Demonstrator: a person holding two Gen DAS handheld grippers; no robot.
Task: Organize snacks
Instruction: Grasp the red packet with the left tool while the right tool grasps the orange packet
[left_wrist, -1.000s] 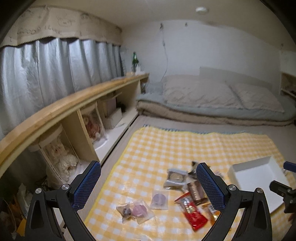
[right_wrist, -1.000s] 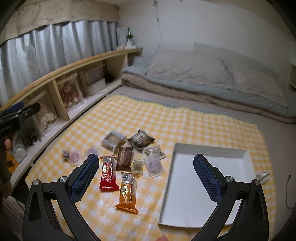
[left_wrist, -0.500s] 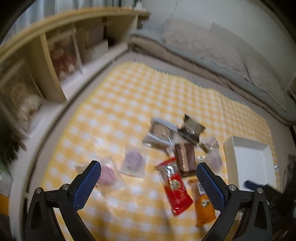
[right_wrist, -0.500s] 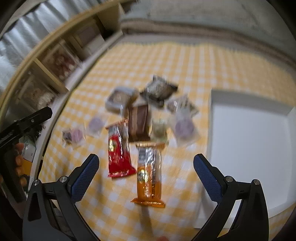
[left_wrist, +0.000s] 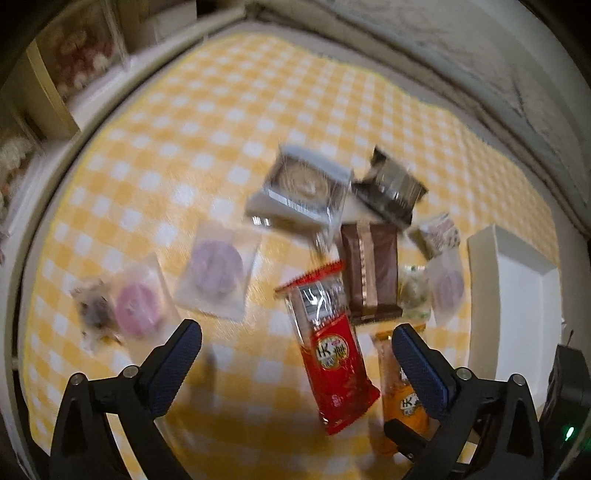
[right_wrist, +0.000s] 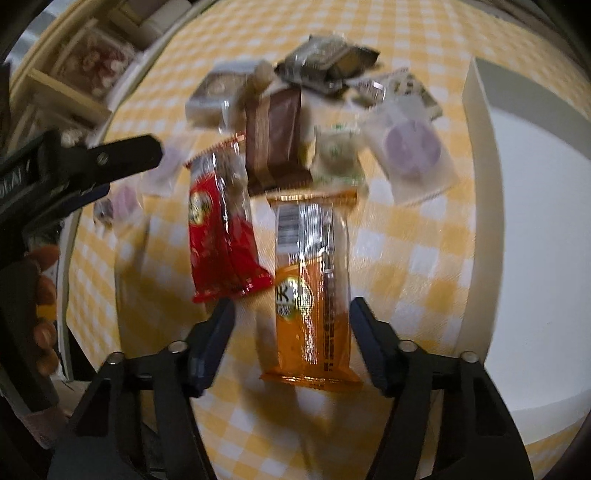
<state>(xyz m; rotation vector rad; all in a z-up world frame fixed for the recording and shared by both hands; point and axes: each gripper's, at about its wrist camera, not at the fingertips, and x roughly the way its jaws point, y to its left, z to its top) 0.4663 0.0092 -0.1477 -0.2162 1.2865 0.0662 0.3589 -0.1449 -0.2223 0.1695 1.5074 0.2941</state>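
Closing in, your right gripper (right_wrist: 291, 332) has just narrowed to half-open astride the near end of the orange foil-wrapped snack bar (right_wrist: 312, 295), pads not yet touching. Light, crinkly, slippery: pinch its long edges mid-body. Left gripper (left_wrist: 295, 354) hangs wide, empty. White cardboard tray (right_wrist: 532, 229) sits right.

Both tools share one build: the left gripper (left_wrist: 296, 349) and the right gripper (right_wrist: 291, 325) have matte black angular arms with silver screws at the joints. Their jaws carry dark blue textured pads. A small green light glows on a black housing (left_wrist: 567, 413) at the right edge of the left wrist view.
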